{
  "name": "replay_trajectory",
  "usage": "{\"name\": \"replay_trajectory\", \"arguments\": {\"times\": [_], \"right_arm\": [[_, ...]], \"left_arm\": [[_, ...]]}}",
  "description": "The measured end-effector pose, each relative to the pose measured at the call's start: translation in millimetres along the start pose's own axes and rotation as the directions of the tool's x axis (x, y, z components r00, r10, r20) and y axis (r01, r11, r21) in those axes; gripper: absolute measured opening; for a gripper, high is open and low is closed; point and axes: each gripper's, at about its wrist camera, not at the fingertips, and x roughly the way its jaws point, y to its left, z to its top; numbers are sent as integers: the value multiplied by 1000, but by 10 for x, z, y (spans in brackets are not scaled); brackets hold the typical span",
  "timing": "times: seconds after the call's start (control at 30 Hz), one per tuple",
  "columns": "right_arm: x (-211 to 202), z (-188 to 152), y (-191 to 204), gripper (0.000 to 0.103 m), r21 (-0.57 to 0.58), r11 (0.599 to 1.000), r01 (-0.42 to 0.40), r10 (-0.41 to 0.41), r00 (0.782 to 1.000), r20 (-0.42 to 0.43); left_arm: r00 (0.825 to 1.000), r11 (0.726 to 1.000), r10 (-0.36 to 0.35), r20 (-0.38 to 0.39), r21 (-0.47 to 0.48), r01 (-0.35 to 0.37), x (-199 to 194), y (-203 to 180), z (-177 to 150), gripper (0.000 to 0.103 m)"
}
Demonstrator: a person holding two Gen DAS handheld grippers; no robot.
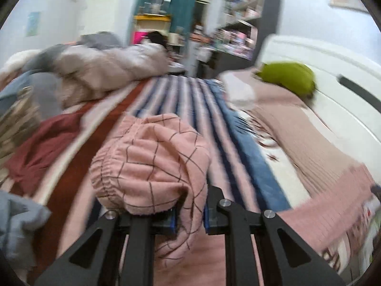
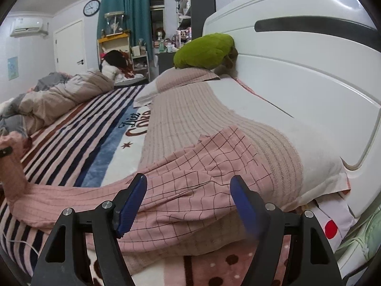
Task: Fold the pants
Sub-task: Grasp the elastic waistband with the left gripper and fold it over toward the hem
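Left wrist view: a bunched end of the pink checked pants (image 1: pixel 152 164), its gathered elastic waistband uppermost, is seen clamped between the left tongs (image 1: pixel 189 217), whose blue pads are pressed against the cloth from both sides. The fabric is lifted clear of the striped blanket (image 1: pixel 181 100) spread over the bed. The picture is smeared with motion (only the pants and the black linkage are sharp). A crumpled beige duvet (image 1: pixel 104 69) is piled at upper left, a dark red garment (image 1: pixel 40 147) lies at left, and a green cushion (image 1: pixel 289 78) is set against the white headboard (image 1: pixel 338 109) at right.

Right wrist view: the right tongs (image 2: pixel 188 202) are held with their blue pads well apart, just above the pants (image 2: pixel 185 181), and nothing is gripped between them. The pants are draped across the bed from the ribbed beige pillow cover (image 2: pixel 190 116) at right towards the far left edge, where the cloth is drawn upward beside a black part at the frame's edge. The pillow (image 2: pixel 309 157) rests against the headboard (image 2: pixel 297 71), and the green cushion (image 2: pixel 204 52) sits on a farther pillow. The striped blanket (image 2: pixel 78 138) and the beige duvet (image 2: pixel 64 95) fill the left. A wall clock (image 2: pixel 91 7) and teal curtains (image 2: pixel 126 14) are seen behind.
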Motion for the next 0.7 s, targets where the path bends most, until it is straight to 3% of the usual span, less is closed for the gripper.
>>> {"name": "replay_trajectory", "arguments": {"times": [0.13, 0.4, 0.47, 0.53, 0.57, 0.7], "right_arm": [[11, -54, 29, 69, -4, 1000, -31, 31, 1000, -7], [153, -134, 38, 69, -18, 1000, -10, 10, 999, -32], [188, -132, 38, 69, -10, 1000, -7, 6, 999, -34], [208, -118, 55, 70, -7, 1000, -2, 1, 1000, -29], [215, -108, 72, 70, -8, 1000, 2, -2, 1000, -25], [213, -67, 186, 70, -25, 1000, 6, -7, 1000, -8]], "left_arm": [[993, 994, -79, -88, 73, 85, 205, -448, -198, 13], [962, 979, -93, -256, 152, 134, 577, -836, -637, 15], [959, 972, -99, -264, 182, 151, 570, -902, -666, 19], [949, 960, -155, -275, 187, 211, 496, -945, -670, 39], [945, 953, -179, -275, 189, 236, 453, -952, -652, 43], [938, 933, -232, -257, 214, 290, 253, -992, -595, 47]]}}
